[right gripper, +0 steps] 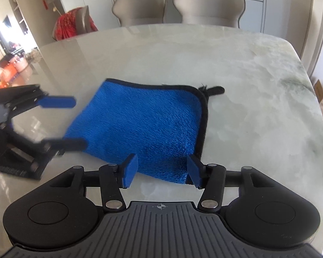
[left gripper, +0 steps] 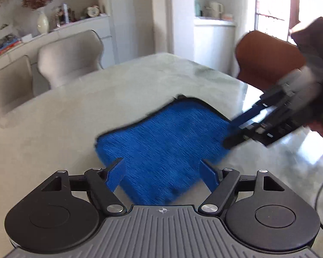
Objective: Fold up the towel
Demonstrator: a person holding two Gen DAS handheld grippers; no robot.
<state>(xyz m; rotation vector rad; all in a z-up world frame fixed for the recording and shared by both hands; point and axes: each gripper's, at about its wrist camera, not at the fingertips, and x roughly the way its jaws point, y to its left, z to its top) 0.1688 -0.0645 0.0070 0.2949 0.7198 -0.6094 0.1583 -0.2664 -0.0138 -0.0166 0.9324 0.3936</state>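
A blue towel with a black hem lies folded flat on the marble table; it also shows in the right wrist view. My left gripper is open, fingers spread either side of the towel's near edge, holding nothing. It also shows in the right wrist view at the towel's left side. My right gripper is open at the towel's near corner, holding nothing. In the left wrist view it sits at the towel's right edge.
Two grey chairs stand at the table's far side. A brown chair stands at one corner. A black hanging loop sticks out from the towel's far corner. The table edge runs close on the right.
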